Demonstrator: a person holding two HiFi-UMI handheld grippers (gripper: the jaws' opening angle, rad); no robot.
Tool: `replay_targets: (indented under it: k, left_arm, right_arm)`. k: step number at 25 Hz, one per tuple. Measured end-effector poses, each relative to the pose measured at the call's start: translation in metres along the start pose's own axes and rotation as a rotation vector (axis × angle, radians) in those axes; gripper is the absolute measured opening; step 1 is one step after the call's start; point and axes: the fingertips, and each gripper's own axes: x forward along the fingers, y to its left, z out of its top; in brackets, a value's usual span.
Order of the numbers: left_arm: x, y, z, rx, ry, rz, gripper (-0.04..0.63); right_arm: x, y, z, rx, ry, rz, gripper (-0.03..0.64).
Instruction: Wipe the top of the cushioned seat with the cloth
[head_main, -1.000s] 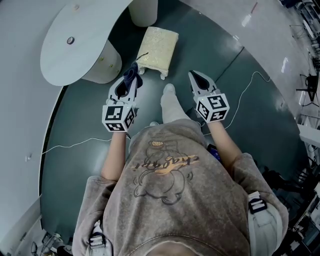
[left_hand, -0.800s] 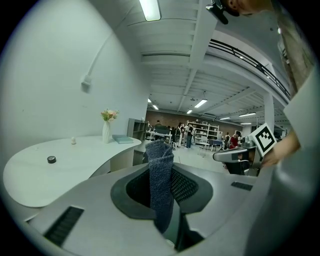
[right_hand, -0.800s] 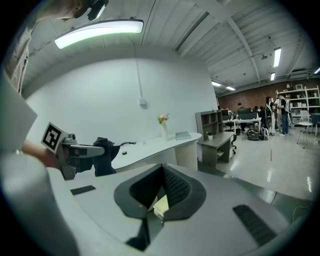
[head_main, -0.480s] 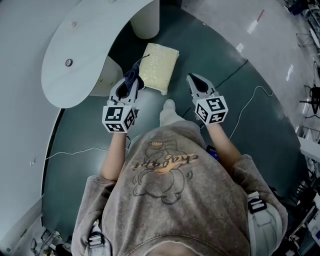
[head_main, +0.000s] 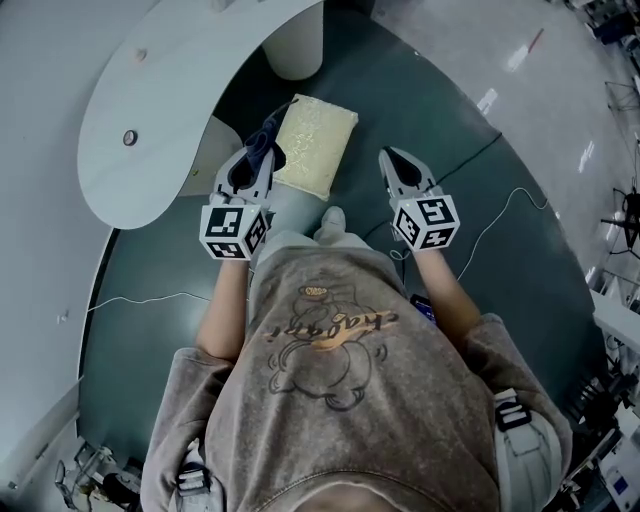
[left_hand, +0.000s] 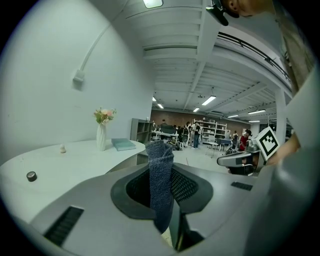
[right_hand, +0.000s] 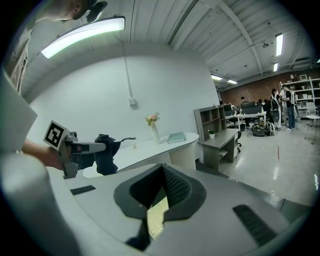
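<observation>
Person seen from above, in a grey-brown sweatshirt (head_main: 330, 400) with a bear print, standing on a dark green floor (head_main: 450, 110) with a two-jaw gripper in each hand.

The left gripper (head_main: 256, 160) has its jaws pinched on a dark blue cloth (head_main: 263, 148). In the left gripper view, the cloth stands up from between the jaws as a narrow, folded strip of towelling.

The right gripper (head_main: 390, 160) has its jaws pressed together at the tips, with nothing between them. Both grippers point forward, away from the person.

The cushioned seat (head_main: 318, 140), pale yellow and rectangular, sits low on the floor ahead of the person. It lies between the two grippers and closer to the left one. In the head view, the cloth overlaps the seat's left edge, and it cannot be told whether the two touch.

A curved white table (head_main: 170, 90) stands just left of the seat. On it are a white vase (left_hand: 101, 136) of flowers and a teal book (left_hand: 123, 144). A thin white cable (head_main: 500, 200) trails over the floor to the right.
</observation>
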Motion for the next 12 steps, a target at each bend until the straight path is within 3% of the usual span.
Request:
replay_targets:
  k: [12]
  left_arm:
    - [0.033,0.022,0.003,0.002,0.047,-0.067,0.083]
  right_arm:
    - [0.026,-0.008,0.005,0.042,0.005,-0.065,0.006]
